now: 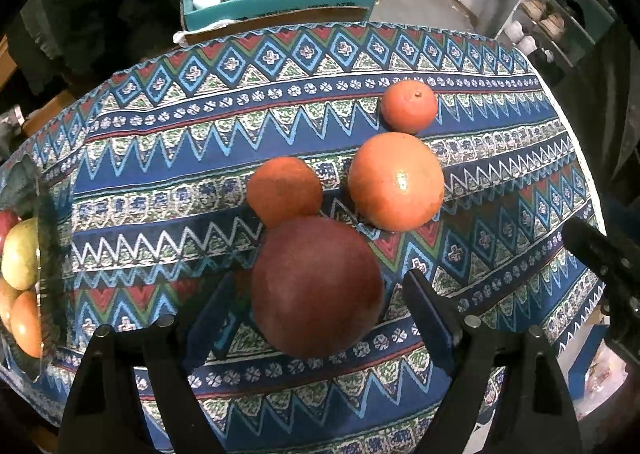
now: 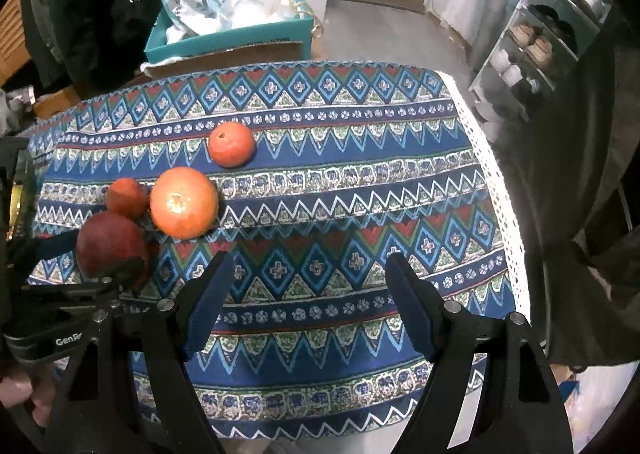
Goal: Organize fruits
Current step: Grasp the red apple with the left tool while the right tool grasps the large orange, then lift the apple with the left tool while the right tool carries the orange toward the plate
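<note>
The left gripper (image 1: 316, 302) straddles the red apple (image 1: 316, 286) on the tablecloth (image 1: 160, 190). Its jaws stand apart on either side of the fruit; neither pad visibly presses on it, so the apple is not yet gripped. The right gripper (image 2: 308, 294) hangs spread over bare cloth, holding nothing.

Three oranges remain loose: a small one (image 1: 284, 190) touching the apple's far side, a large one (image 1: 396, 182) just beside it, and a third (image 1: 408, 106) further back. Sorted fruit already sits in a clear tray (image 1: 44, 262) at the left edge.

Recommended procedure: centre the pads on the apple's widest girth. Close evenly. Lift straight up to avoid nudging the small orange. Then carry the apple left to the tray.
</note>
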### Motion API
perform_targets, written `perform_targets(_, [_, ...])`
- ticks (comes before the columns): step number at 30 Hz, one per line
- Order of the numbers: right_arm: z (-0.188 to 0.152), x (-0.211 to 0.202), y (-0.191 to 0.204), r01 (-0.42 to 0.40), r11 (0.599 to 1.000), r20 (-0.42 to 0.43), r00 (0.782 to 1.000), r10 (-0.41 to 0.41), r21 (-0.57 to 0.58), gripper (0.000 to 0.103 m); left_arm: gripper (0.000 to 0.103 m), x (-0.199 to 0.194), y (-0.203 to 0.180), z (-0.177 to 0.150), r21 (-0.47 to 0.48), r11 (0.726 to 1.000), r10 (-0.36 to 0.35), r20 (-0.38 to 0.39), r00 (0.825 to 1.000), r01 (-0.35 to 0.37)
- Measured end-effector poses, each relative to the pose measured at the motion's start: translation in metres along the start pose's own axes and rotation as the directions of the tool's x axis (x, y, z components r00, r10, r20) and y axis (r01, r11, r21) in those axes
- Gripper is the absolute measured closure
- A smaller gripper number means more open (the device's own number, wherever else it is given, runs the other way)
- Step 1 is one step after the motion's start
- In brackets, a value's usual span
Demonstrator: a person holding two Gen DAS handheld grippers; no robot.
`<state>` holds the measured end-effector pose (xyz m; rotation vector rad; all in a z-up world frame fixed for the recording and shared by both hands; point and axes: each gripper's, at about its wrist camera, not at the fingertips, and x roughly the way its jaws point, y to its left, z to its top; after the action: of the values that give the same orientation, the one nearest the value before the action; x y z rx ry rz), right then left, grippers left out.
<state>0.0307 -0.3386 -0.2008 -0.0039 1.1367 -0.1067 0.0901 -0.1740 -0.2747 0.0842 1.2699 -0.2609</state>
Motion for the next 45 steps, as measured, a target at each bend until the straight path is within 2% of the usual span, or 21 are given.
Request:
perform_targets(3, [0.000,0.004,0.001,0.001,1.000,-0.009,1.000,-0.001,0.002,0.025,0.032,0.005,0.000,0.000,0.006,1.000,0.001,-0.007,1.000,-0.001])
perform_targets(8, [0.003,0.007,0.006,-0.016,1.000,-0.007,1.000,0.016,-0.011,0.026,0.033,0.008,0.004,0.000,0.015,1.000,-0.006,0.006,1.000,0.006])
perform_targets(12, [0.005,0.011,0.015,-0.034,0.999,-0.007,0.999,0.033,-0.037,0.025,0.041,-0.002,0.006,-0.002,0.030,1.000,-0.011,0.028,1.000,0.010])
perform_targets(18, [0.013,0.023,0.035,-0.116,0.990,-0.020,0.993,0.115,-0.082,0.025,0.042,-0.007,0.021,-0.005,0.003,0.999,-0.046,0.017,0.999,0.046])
perform_targets(21, [0.020,0.032,0.043,-0.171,0.981,-0.038,0.985,0.168,-0.093,0.025,0.042,-0.011,0.027,-0.009,-0.003,1.000,-0.029,0.014,0.999,0.029])
perform_targets(24, [0.028,0.043,0.052,-0.211,0.972,-0.056,0.977,0.206,-0.106,0.025,0.042,-0.018,0.039,-0.011,-0.034,0.998,-0.049,0.014,0.999,0.050])
perform_targets(33, [0.044,0.078,0.074,-0.235,0.963,-0.112,0.969,0.222,-0.128,0.026,0.042,-0.039,0.069,-0.008,-0.059,0.998,0.007,0.076,0.997,-0.003])
perform_targets(41, [0.051,0.100,0.096,-0.236,0.961,-0.161,0.964,0.213,-0.141,0.026,0.042,-0.036,0.087,-0.005,-0.099,0.995,0.015,0.073,0.997,-0.008])
perform_targets(43, [0.052,0.105,0.101,-0.244,0.960,-0.174,0.960,0.219,-0.140,0.033,0.042,-0.035,0.087,-0.005,-0.101,0.995,0.012,0.071,0.997,-0.005])
perform_targets(45, [0.052,0.110,0.104,-0.236,0.962,-0.182,0.961,0.210,-0.134,0.035,0.042,-0.036,0.087,-0.006,-0.100,0.995,0.009,0.072,0.997,-0.002])
